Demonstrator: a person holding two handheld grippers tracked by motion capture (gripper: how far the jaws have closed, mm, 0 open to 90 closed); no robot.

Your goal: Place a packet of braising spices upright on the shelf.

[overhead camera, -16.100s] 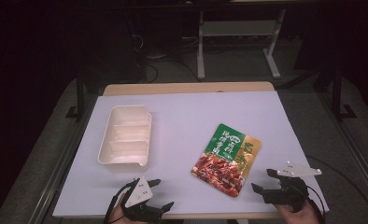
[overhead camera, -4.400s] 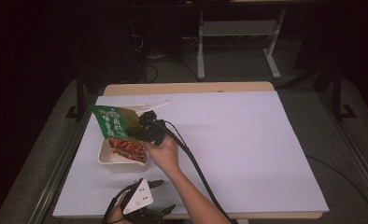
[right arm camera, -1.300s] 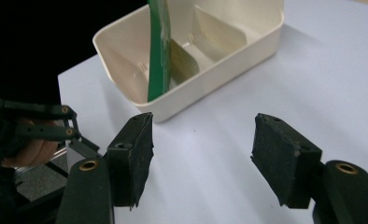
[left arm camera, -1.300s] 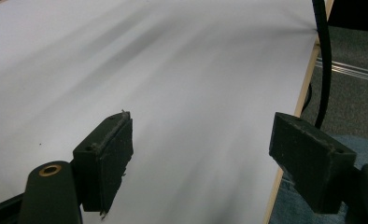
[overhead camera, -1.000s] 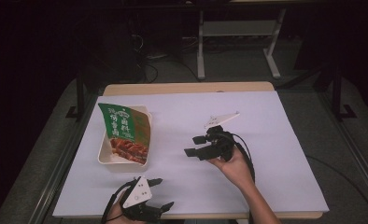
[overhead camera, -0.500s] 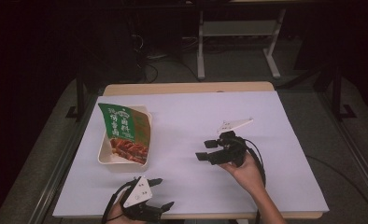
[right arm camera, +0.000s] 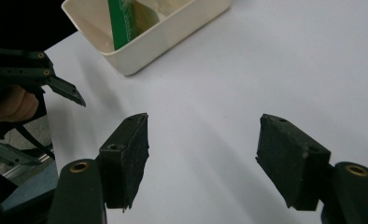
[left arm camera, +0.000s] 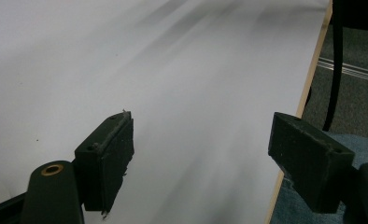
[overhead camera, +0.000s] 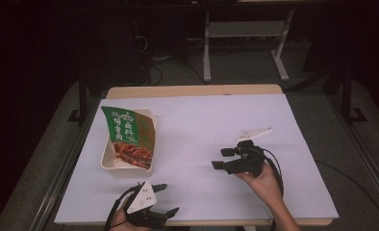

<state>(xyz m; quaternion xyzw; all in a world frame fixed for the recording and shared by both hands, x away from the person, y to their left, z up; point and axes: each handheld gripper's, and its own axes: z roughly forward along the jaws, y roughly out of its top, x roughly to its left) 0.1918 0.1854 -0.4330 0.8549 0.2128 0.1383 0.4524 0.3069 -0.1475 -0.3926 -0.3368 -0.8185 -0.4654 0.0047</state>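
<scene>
A green sauce packet (overhead camera: 131, 137) lies in the cream tray (overhead camera: 107, 159); right of the tray, the right gripper (overhead camera: 224, 159) hovers, jaws apart.

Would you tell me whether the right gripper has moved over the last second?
Yes. The right gripper has drawn back toward the table's near edge and rightward, farther from the white tray, which holds the packet.

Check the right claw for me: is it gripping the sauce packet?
No, the right claw is open with nothing but bare white table between its jaws, and the sauce packet lies in the tray.
</scene>
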